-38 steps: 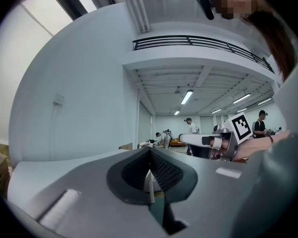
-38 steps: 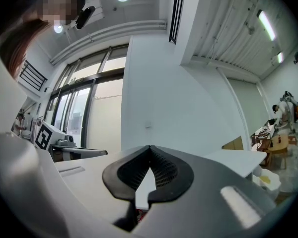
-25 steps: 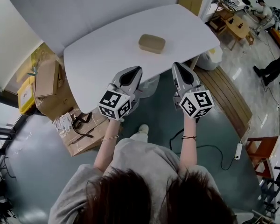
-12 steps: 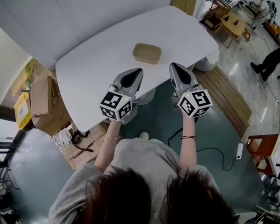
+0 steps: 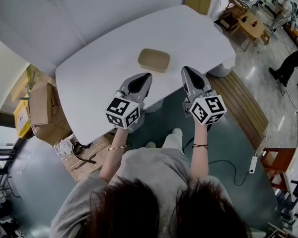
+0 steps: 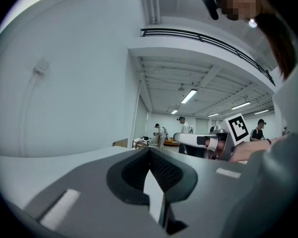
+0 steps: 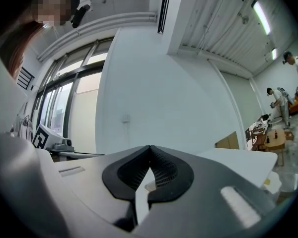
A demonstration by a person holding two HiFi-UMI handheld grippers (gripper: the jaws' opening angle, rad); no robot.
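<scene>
Bright, even light falls from ceiling lamps [image 6: 188,96] above and beyond the left gripper [image 6: 150,152], shadows are soft, and both gripper views bend strongly near their dark edges.

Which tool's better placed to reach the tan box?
Left, probably: the left tool points at the tan box from just short of it; the right tool sits further off to the side. Both shut, empty.
</scene>
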